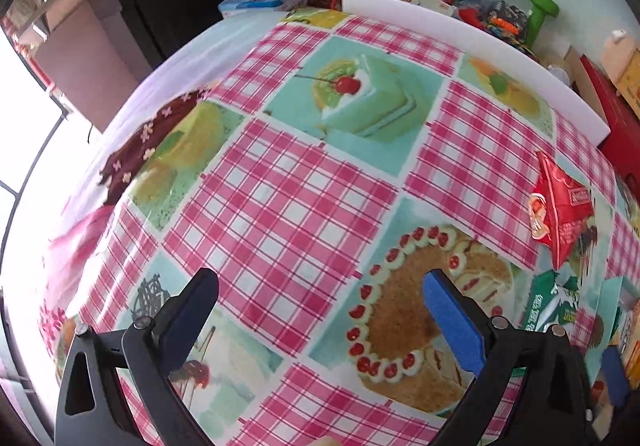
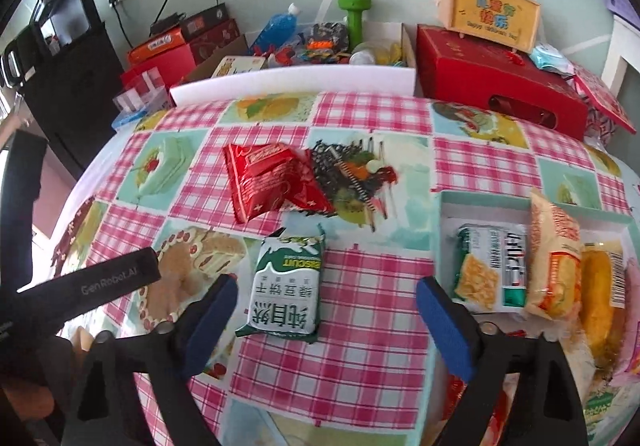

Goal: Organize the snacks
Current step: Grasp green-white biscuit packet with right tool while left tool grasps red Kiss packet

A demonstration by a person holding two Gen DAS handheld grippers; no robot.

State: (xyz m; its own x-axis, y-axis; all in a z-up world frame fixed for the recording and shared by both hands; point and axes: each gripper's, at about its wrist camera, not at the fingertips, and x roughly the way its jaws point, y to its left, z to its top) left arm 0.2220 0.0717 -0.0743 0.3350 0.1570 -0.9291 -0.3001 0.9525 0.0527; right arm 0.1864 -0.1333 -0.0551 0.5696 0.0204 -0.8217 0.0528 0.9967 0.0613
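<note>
Teal tray with three packets shows only in the right view. Right gripper fingers spread wide, empty; green biscuit packet lies between them on the tabletop. Left gripper wide apart, empty.

Both wrist cams angled down over table, close, sharing red packet & green packet.

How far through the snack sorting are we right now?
Partly done: the teal box already holds a cracker packet and two yellow packets. Nothing is in hand: the right gripper is open above the green biscuit packet, and the left gripper is open too. The biscuit packet and the red packet remain on the tablecloth.
</note>
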